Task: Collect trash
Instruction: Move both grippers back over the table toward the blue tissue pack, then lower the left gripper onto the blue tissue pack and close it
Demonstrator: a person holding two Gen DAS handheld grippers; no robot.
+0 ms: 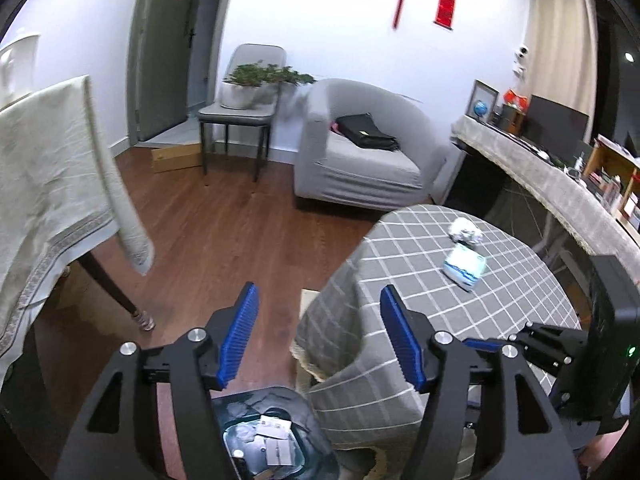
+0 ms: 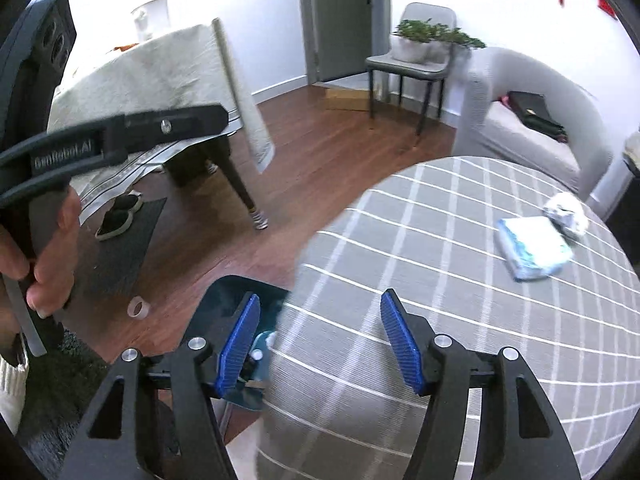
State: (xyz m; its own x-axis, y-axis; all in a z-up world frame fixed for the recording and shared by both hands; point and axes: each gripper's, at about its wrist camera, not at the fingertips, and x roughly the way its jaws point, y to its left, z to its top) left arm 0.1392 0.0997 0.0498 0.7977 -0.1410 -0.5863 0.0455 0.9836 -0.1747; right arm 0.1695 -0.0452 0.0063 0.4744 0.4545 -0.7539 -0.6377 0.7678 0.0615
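A dark bin (image 1: 276,436) with paper trash in it stands on the floor by the round table (image 1: 432,320); it also shows in the right wrist view (image 2: 228,296). My left gripper (image 1: 320,336) is open and empty above the bin. My right gripper (image 2: 320,336) is open and empty over the table's near edge. A crumpled white wad (image 1: 464,232) and a blue-white tissue pack (image 1: 464,266) lie on the grey checked cloth. In the right wrist view the wad (image 2: 566,210) and pack (image 2: 532,248) are at the far right.
A dining table with a cream cloth (image 1: 48,184) stands left. A grey armchair (image 1: 360,148) and a chair with a plant (image 1: 244,100) are behind. A tape roll (image 2: 138,308) and shoes (image 2: 118,216) lie on the wooden floor.
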